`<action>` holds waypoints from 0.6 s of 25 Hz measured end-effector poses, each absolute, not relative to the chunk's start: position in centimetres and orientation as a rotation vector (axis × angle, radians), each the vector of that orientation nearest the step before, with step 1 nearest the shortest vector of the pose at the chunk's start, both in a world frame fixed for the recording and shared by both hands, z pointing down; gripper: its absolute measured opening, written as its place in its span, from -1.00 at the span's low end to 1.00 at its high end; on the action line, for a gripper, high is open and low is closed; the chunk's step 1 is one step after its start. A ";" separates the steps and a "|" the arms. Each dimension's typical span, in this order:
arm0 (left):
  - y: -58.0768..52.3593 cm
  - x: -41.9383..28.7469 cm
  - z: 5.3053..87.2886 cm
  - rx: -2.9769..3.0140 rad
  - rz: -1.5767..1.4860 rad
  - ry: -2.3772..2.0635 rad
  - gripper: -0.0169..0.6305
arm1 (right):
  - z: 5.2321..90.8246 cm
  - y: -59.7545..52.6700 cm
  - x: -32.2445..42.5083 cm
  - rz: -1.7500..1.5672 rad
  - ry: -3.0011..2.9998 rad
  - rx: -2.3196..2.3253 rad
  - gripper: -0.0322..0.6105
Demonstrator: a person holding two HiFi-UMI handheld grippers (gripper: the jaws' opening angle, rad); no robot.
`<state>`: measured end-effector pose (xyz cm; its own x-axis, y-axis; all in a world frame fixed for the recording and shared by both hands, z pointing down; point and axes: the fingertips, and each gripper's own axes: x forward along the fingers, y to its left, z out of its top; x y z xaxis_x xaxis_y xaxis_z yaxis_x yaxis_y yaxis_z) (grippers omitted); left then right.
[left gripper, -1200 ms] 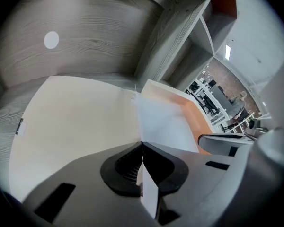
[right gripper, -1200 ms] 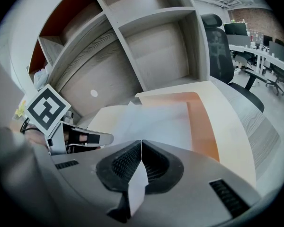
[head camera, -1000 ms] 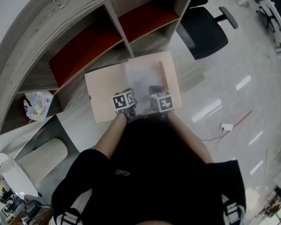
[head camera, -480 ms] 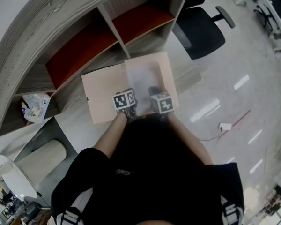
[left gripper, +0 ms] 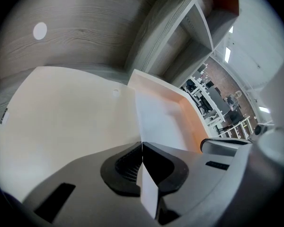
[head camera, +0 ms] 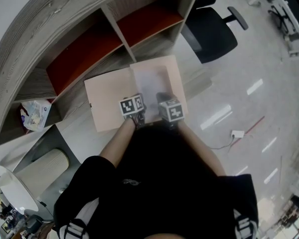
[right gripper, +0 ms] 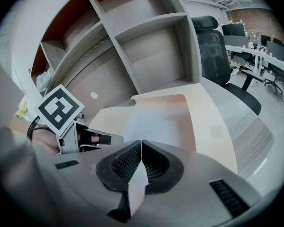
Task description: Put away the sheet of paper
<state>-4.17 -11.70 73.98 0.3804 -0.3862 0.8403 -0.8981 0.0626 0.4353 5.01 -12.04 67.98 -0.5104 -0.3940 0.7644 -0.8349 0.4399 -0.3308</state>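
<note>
From the head view, my left gripper (head camera: 138, 99) and right gripper (head camera: 163, 97) sit side by side at the near edge of the sheet (head camera: 152, 81). The sheet lies over the right half of an open folder (head camera: 107, 98), which rests in front of the shelf (head camera: 89, 49). A chair (head camera: 214, 31) stands off to the right on the floor.

In the left gripper view, my left gripper (left gripper: 142, 148) has its jaws pressed together with the thin white edge of the sheet (left gripper: 161, 122) pinched between the pads. The sheet runs forward from there into the folder (left gripper: 61, 108), beside its raised right flap.

In the right gripper view, my right gripper (right gripper: 141, 145) is clamped the same way, jaws closed on the sheet (right gripper: 156, 119) with a corner of it poking out behind the pads. The folder (right gripper: 213, 122) spreads out ahead, the shelf (right gripper: 151, 46) rises beyond it, and the chair (right gripper: 210, 46) is at the right. My left gripper (right gripper: 92, 138) shows just to the left, on the same edge.
</note>
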 end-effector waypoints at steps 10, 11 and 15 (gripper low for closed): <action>-11.5 -3.2 73.9 1.522 0.525 -1.156 -0.80 | 67.9 -11.9 5.3 0.946 -2.086 1.026 -0.84; -11.6 -3.2 73.9 1.524 0.519 -1.150 -0.79 | 67.9 -11.9 5.3 0.943 -2.085 1.026 -0.84; -11.6 -3.7 73.6 1.531 0.479 -1.131 -0.34 | 67.6 -11.8 4.8 0.936 -2.096 1.025 -0.84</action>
